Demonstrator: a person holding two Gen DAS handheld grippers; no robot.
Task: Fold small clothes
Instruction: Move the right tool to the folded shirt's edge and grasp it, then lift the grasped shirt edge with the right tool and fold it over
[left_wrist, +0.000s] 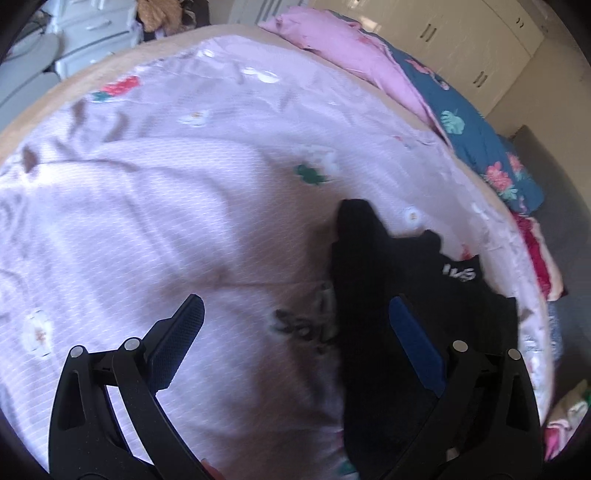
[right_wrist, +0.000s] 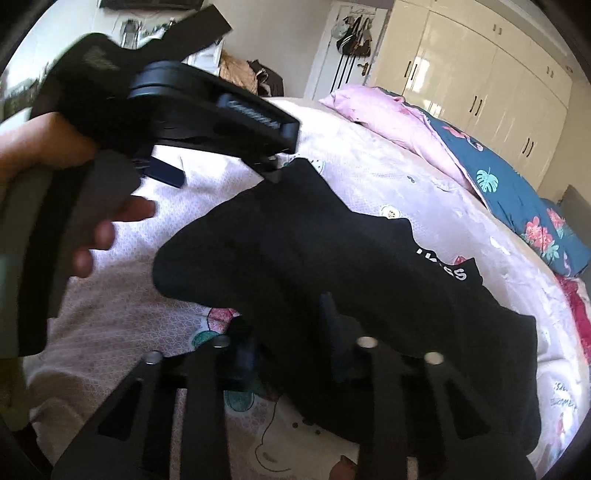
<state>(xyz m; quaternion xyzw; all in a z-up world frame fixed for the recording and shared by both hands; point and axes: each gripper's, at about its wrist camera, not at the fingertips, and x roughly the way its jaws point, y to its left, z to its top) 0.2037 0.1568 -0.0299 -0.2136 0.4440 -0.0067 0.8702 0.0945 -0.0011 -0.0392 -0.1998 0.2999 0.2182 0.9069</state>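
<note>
Right gripper (right_wrist: 291, 354) fingers clamped on black garment's (right_wrist: 332, 258) near edge, long axis running away; left gripper (left_wrist: 295, 339) fingers apart, garment right of them.

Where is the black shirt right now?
The black shirt lies on the pink bedsheet, low and right in both wrist views, its near edge between the right gripper fingers.
</note>
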